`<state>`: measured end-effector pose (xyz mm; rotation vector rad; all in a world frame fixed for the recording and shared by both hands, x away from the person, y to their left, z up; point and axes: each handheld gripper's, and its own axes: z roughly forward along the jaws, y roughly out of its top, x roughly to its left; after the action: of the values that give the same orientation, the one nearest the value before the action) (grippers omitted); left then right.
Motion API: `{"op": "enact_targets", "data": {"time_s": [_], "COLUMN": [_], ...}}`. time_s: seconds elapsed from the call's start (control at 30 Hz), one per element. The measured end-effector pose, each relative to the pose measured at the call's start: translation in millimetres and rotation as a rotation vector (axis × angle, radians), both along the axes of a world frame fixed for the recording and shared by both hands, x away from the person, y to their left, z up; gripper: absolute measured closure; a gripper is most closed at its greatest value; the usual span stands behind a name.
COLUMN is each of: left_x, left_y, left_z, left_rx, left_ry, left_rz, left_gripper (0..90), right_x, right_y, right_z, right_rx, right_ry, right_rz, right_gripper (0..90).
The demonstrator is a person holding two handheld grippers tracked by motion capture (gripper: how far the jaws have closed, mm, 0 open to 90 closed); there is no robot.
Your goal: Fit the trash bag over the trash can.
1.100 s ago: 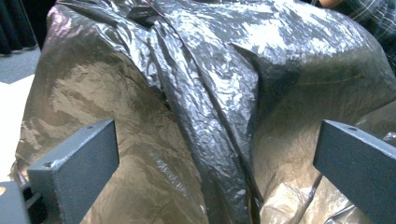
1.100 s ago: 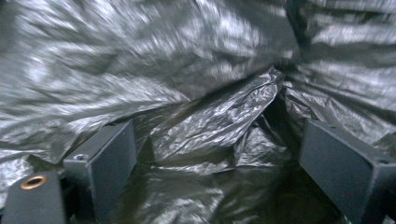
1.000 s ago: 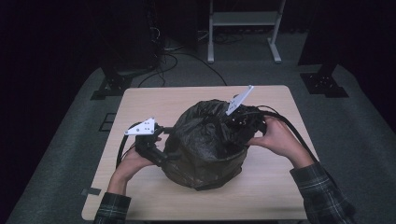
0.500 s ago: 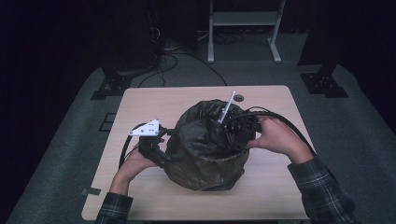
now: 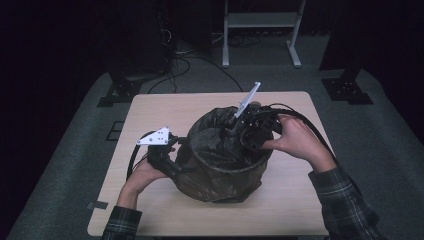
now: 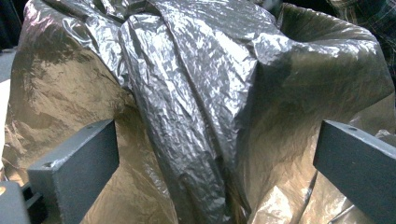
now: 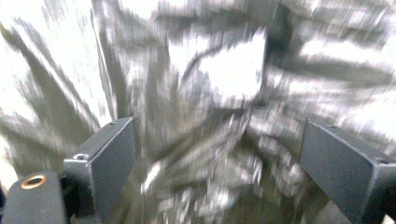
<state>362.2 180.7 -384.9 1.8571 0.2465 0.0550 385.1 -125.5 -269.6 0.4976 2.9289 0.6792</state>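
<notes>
A round bin draped in a dark, crinkled plastic bag [image 5: 220,172] stands in the middle of the light wooden table [image 5: 150,110]. My left gripper [image 5: 179,167] presses against the bag's left side, open. In the left gripper view its jaws are wide apart with a fold of the bag [image 6: 187,93] between them, left gripper [image 6: 215,135]. My right gripper [image 5: 236,134] tilts down into the bag's open mouth from the right, its grey plate sticking up. In the right gripper view the bag [image 7: 215,84] is blurred and the jaws stand wide apart, right gripper [image 7: 219,133].
Black cables [image 5: 305,125] loop from the right gripper across the table's right side. On the floor behind the table are a white stand's legs [image 5: 260,30], dark stand bases [image 5: 347,87] and loose cables [image 5: 195,55]. Bare tabletop lies around the bin.
My right gripper has swung from lying over the bag's top to pointing steeply down into its mouth, which now gapes open. The left gripper has stayed at the bag's left side.
</notes>
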Motion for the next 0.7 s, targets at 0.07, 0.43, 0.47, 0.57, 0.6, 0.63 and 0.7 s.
{"op": "enact_targets", "data": {"time_s": [0.07,0.43,0.47,0.57,0.6,0.63,0.7], "left_x": [0.2,0.9,0.8,0.8,0.8,0.9,1.2], "left_y": [0.5,3.3,3.3,3.5,3.6,3.7,3.7], "left_z": [0.1,1.1,1.1,1.1,1.1,1.2,1.0], "left_rx": [-0.001,-0.005,-0.007,-0.004,-0.006,-0.006,-0.007], "left_ry": [-0.001,-0.005,-0.004,-0.004,-0.005,-0.005,-0.004], "left_rz": [0.001,0.001,0.002,0.002,0.002,0.001,0.003], "left_gripper": [0.0,0.0,0.0,0.0,0.0,0.0,0.0], "right_x": [2.9,27.3,28.7,32.1,32.7,33.4,34.2], "right_y": [6.2,59.6,63.2,74.1,76.4,78.9,81.9], "right_z": [1.9,-23.7,-26.3,-35.5,-38.5,-42.7,-48.3], "right_rx": [0.032,0.039,0.036,0.041,0.043,0.032,0.016], "right_ry": [-0.009,-0.011,-0.012,-0.006,0.003,0.011,0.024], "right_rz": [0.005,0.022,0.027,0.039,0.037,0.035,0.036], "right_gripper": [10.1,10.0,10.0,9.9,9.9,9.9,9.9]}}
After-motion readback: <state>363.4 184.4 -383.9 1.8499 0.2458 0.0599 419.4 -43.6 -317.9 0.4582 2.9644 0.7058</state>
